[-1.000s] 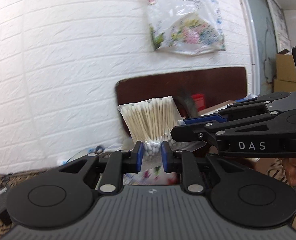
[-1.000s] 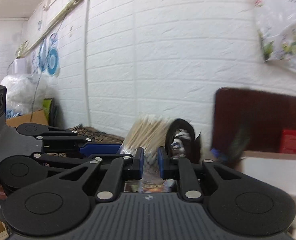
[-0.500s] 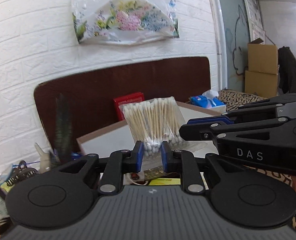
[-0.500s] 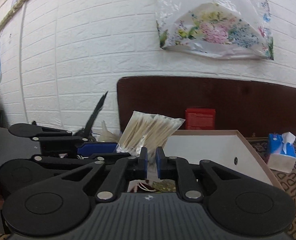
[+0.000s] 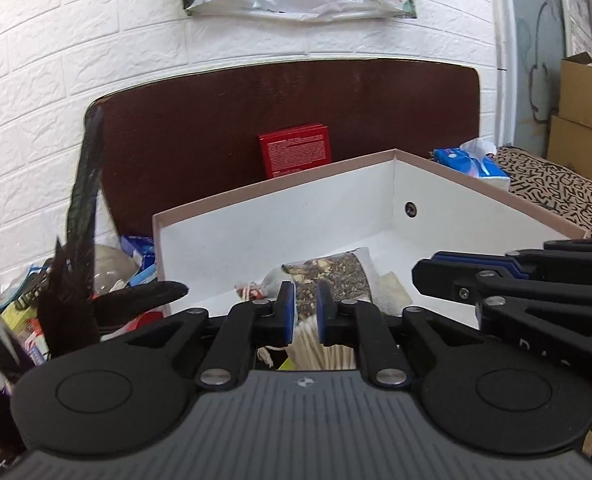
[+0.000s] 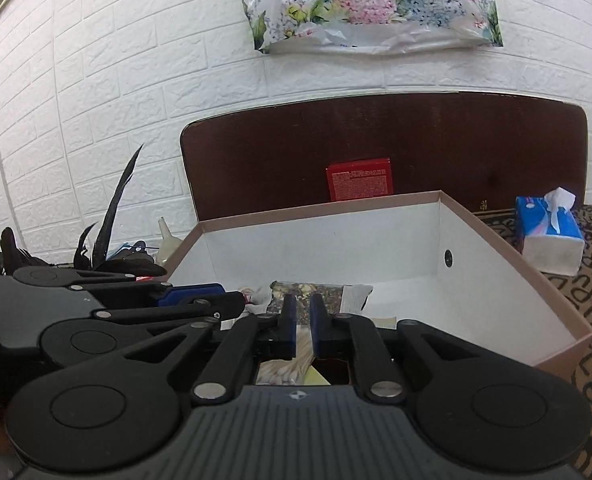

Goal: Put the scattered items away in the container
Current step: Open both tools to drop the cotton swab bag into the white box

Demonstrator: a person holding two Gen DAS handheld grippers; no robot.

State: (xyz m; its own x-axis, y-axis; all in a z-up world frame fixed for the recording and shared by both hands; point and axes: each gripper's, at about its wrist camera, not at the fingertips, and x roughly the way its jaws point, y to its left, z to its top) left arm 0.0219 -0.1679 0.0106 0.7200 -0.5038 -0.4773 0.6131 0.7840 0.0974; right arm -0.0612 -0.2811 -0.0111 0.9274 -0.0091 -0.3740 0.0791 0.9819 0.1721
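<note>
A clear pack of cotton swabs (image 5: 322,346) hangs low between the two grippers, just over the near end of a white box with a pink rim (image 5: 275,194). My left gripper (image 5: 304,300) is shut on the pack, whose sticks show under its blue pads. In the right wrist view my right gripper (image 6: 303,312) is shut on the same pack (image 6: 285,368), pinching its thin plastic. Each gripper sees the other beside it: the right one (image 5: 436,276) and the left one (image 6: 215,300). A sachet of dried herbs (image 5: 332,276) lies on the box floor (image 6: 396,292).
A red carton (image 5: 296,152) leans on the dark wooden board behind the box. A blue tissue pack (image 6: 548,236) sits to the right on a patterned cloth. Black feathers (image 5: 83,216) and loose clutter crowd the left side. A floral bag (image 6: 376,8) hangs on the white brick wall.
Both grippers swung right and down from the clutter by the wall to over the box. The swab pack, upright above the fingers before, now hangs below them. The right jaws narrowed.
</note>
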